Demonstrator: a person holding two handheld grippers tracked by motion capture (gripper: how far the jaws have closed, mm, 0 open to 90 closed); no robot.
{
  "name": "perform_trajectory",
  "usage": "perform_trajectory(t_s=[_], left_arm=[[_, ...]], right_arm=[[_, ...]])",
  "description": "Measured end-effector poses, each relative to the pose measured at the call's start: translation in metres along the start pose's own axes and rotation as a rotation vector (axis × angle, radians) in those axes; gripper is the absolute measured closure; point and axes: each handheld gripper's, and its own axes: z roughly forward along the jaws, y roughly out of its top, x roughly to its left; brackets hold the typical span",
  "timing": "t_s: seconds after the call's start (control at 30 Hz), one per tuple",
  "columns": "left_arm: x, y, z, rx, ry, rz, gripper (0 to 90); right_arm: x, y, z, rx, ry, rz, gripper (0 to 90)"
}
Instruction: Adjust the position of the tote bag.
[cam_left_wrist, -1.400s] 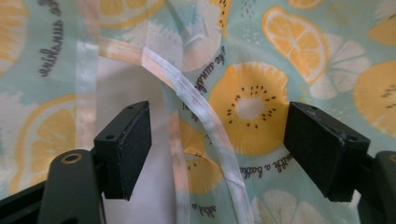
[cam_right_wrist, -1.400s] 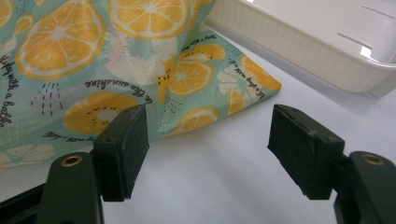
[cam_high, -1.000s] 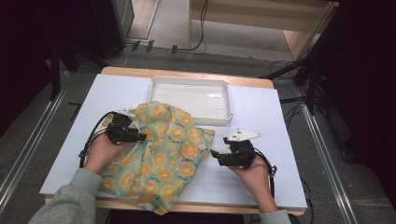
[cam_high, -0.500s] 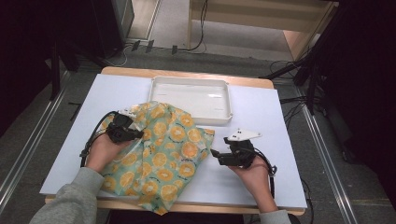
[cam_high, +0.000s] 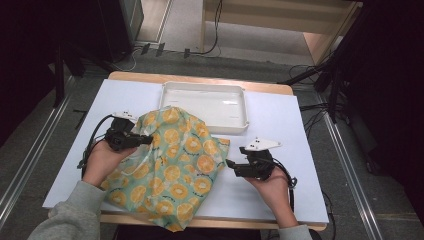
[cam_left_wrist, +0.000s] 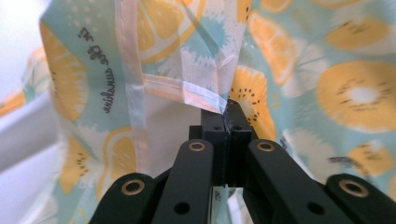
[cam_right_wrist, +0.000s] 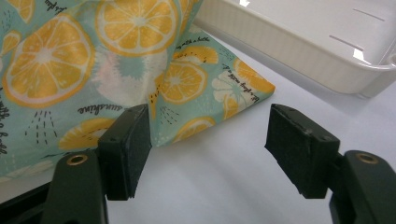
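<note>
A mint-green cloth bag printed with orange slices lies over the middle and front of the white table, its left part lifted off the surface. My left gripper is shut on the bag's pale hemmed edge, with the fabric pinched between its pads. My right gripper rests low on the table at the bag's right corner, jaws wide open. The corner lies just ahead of the right gripper's left pad, and nothing is held between the pads.
A shallow white tray sits behind the bag toward the far table edge, its near wall close to the right gripper. Bare white table lies to the right. The bag overhangs the front edge.
The left gripper has closed on the bag's edge and risen, pulling the left side of the bag up into a taller fold. The right gripper stayed in place.
</note>
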Motion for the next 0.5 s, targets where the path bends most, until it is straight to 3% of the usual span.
perform_trajectory(t_s=[0.1,0.3,0.5], left_arm=[[-0.008,0.008,-0.006,-0.02,-0.016,0.015,90.0],[-0.02,0.023,-0.009,-0.03,-0.047,-0.014,90.0],[-0.035,0.039,-0.015,-0.03,-0.059,0.028,90.0]], right_arm=[[-0.001,0.001,-0.002,-0.007,0.008,0.008,33.0],[-0.003,0.005,-0.01,-0.038,0.027,0.032,35.8],[-0.007,0.008,-0.017,-0.051,0.034,0.054,36.3]])
